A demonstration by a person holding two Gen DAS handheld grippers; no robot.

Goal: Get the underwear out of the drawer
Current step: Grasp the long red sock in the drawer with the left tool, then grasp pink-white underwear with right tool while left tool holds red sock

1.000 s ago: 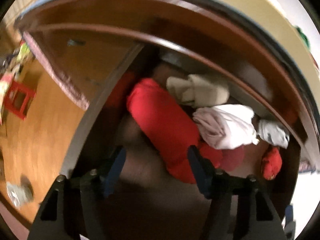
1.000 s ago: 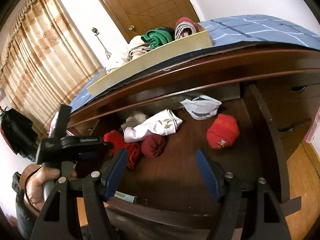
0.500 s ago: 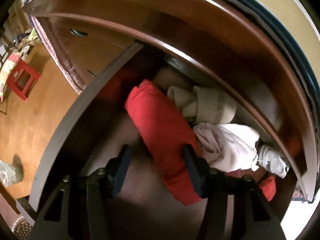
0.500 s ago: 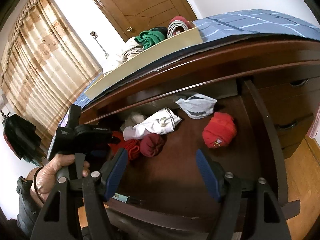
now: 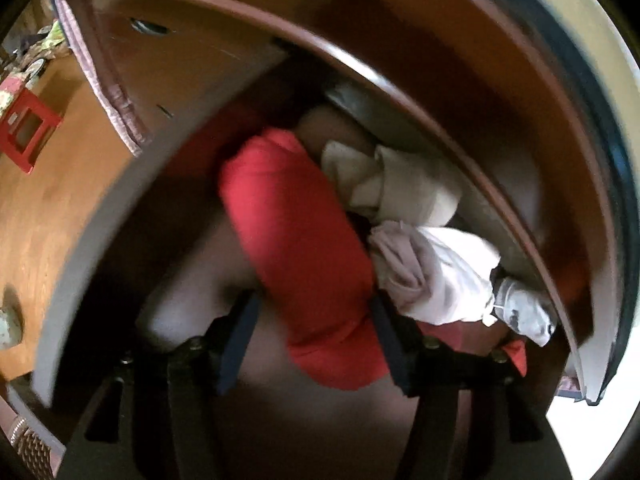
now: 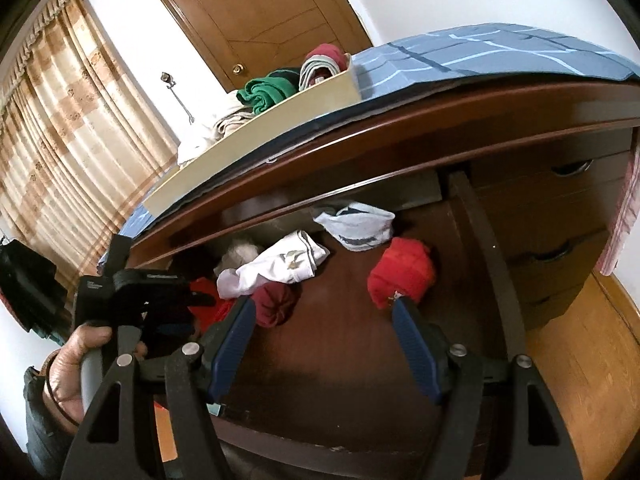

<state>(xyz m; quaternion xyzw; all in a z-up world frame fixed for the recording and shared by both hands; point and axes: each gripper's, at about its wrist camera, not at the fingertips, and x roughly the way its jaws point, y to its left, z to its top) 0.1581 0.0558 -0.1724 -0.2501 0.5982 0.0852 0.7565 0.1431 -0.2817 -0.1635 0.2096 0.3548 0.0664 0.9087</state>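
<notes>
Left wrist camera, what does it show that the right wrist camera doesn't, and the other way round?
Only the left wrist view shows the red stool standing on the wooden floor.

Only the right wrist view shows the door, the curtains, the cream tray of folded clothes on the dresser top, and a red bundle lying apart from the other clothes.

Both show the open drawer, with the white garment and the red roll inside it.
</notes>
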